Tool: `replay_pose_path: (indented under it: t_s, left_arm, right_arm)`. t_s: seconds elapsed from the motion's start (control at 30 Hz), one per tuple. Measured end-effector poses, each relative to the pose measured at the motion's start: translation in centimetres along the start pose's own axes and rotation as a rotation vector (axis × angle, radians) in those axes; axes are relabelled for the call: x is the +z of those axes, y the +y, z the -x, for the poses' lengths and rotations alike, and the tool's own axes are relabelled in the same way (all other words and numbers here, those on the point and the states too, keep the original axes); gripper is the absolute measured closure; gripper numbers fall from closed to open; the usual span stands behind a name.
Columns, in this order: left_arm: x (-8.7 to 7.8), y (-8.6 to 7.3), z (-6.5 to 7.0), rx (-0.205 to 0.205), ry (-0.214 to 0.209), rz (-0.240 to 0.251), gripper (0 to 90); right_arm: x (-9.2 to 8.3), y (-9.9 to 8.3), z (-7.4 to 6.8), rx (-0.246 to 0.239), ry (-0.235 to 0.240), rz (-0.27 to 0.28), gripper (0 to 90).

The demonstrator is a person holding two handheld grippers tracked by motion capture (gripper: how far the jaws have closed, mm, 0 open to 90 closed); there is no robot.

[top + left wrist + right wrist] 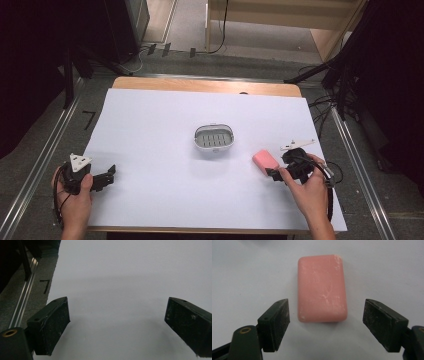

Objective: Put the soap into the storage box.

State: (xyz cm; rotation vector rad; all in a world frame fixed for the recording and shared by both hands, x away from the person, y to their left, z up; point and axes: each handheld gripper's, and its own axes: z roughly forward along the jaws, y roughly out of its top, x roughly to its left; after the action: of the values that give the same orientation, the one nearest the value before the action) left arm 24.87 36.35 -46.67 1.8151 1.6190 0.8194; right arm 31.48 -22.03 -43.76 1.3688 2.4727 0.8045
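Between the spread jaws of the right gripper (325, 323) lies the near end of a pink soap bar (322, 288), flat on the white paper sheet (242, 272), lengthwise along the line of approach, with neither pad touching it. From the high view the right gripper (274, 173) sits just short of the bar (265, 161), near the sheet's right side, and the grey soap dish (214, 138) stands apart toward the middle of the table. To take the bar well, I would push forward until the pads (275, 325) flank its middle rather than its near corners, keep the jaws level with the sheet and low, and close on the two long sides evenly; soap looks slick, so an off-centre or tilted pinch could squirt it out. The likely destination is the dish, so lift straight before travelling. The left gripper (107, 177) rests at the sheet's left edge, jaws wide apart and holding nothing, well away from the work
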Motion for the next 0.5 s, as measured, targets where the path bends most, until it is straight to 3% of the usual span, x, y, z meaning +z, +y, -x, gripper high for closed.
replay_pose_path:
  t_s: [0.23, 0.5]
  left_arm:
    - [0.0, 0.0, 0.0, 0.002, 0.002, -0.001, 6.2]
    - [0.0, 0.0, 0.0, 0.002, 0.001, -0.001, 6.2]
  right_arm:
    - [1.4, 0.9, -0.3, 0.007, 0.011, -0.021, 22.2]
    - [3.1, 1.6, -0.6, 0.043, -0.029, -0.062, 23.1]
